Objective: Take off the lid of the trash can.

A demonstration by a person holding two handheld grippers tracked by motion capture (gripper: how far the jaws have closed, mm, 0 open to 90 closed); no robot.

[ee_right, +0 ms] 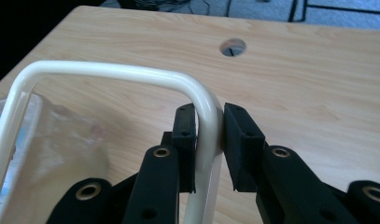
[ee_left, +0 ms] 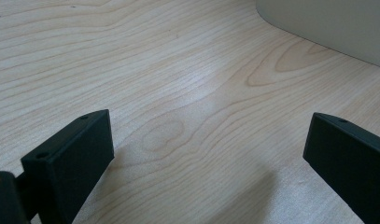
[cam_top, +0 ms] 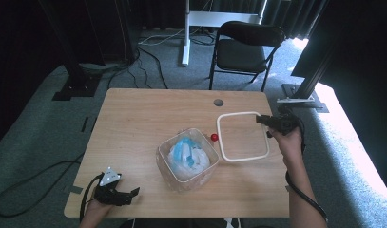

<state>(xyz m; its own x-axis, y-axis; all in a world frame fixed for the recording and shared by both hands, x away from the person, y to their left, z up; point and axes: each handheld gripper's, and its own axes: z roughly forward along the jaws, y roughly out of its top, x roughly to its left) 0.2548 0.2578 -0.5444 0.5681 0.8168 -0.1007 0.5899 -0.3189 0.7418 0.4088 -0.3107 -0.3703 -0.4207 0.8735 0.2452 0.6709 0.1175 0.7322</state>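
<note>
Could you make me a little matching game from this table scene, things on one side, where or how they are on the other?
Things:
1. lid
2. tub
3. red ball
4. left gripper

States:
A. open, over bare wood at the near edge
B. holds white and blue contents
C. rim pinched by the right gripper
D. lies between tub and lid

Pairs: 1-C, 2-B, 3-D, 4-A
</note>
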